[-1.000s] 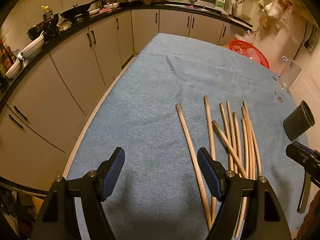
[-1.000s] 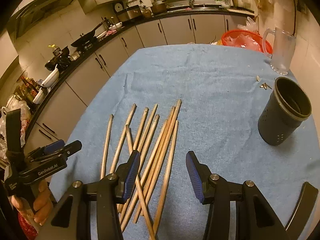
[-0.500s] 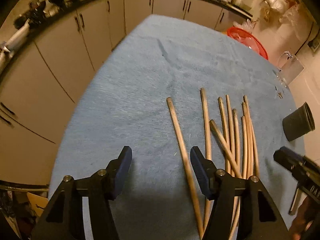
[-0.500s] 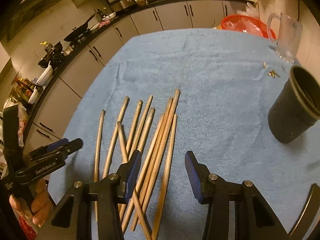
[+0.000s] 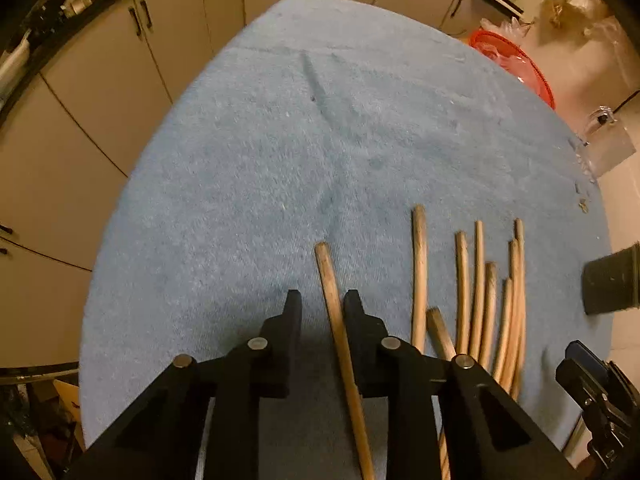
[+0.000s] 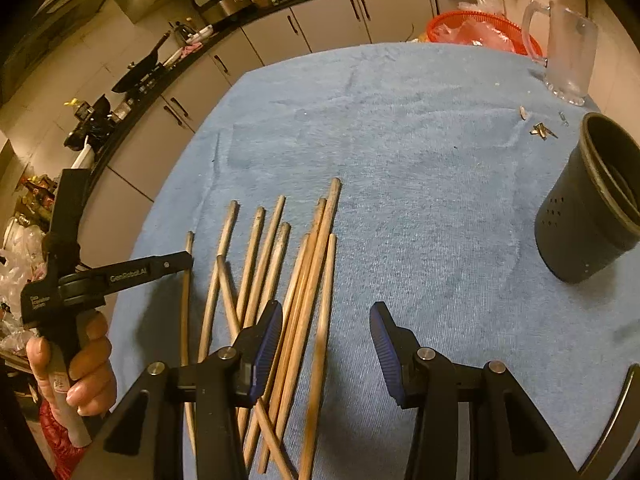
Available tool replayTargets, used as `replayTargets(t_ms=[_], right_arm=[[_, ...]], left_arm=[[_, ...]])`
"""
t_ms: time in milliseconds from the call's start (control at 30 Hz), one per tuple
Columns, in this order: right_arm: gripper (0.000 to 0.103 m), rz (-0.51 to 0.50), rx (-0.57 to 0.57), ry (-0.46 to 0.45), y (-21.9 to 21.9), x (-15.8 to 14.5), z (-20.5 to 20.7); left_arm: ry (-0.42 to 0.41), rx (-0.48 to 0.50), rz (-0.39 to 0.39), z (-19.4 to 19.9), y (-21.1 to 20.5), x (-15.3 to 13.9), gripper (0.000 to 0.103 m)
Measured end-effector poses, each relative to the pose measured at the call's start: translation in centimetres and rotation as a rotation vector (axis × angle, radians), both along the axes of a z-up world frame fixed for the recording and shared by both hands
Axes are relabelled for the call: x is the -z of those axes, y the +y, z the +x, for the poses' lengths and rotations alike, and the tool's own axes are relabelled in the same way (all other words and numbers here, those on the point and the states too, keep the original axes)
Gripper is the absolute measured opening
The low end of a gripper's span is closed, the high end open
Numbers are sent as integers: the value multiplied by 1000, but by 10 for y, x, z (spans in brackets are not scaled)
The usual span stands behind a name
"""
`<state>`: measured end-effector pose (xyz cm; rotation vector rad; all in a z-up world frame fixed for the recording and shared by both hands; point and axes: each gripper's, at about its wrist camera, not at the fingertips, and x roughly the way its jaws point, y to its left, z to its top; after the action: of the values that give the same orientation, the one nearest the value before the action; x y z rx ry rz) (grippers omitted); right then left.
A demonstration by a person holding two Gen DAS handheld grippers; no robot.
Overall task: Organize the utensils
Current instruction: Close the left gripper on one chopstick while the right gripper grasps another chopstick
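The left gripper [image 5: 320, 306] has just been closing, its jaws now narrow around the outermost chopstick [image 5: 334, 300] on the blue cloth [image 5: 280, 160]. That stick runs lengthwise between them, hard against the right pad, with a gap on the other side. The right gripper [image 6: 326, 340] hangs half-open over the bundle [image 6: 280, 264]; the cup [image 6: 592, 208] stands to its right.

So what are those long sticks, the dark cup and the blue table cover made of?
The sticks look like bare wood or bamboo: matt tan, with worn grey ends. The dark cup seems to be matt black plastic, with a moulded rim and small punched holes. The blue cover looks like terry cloth or a similar fabric: fuzzy nap, soft creases.
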<state>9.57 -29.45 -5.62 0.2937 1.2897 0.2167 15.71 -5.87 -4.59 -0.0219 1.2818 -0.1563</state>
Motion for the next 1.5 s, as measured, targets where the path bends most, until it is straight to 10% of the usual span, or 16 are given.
replayTargets(t_ms=[433,1000,1267,1500], right_arm=[[21,-122,-36,100,17,37,34],[10,-295,-139,69,49,45,50],[10,-294,-122,114,31,48,74],[6,-278,-136,63,37,49,65]], left_arm=[[7,52,76,-7,-3,0,11],[11,69,133,7,-16,-4,11],[35,105,43,21,-7,-6,26],[-14,111,34,23,-13,-9,7]])
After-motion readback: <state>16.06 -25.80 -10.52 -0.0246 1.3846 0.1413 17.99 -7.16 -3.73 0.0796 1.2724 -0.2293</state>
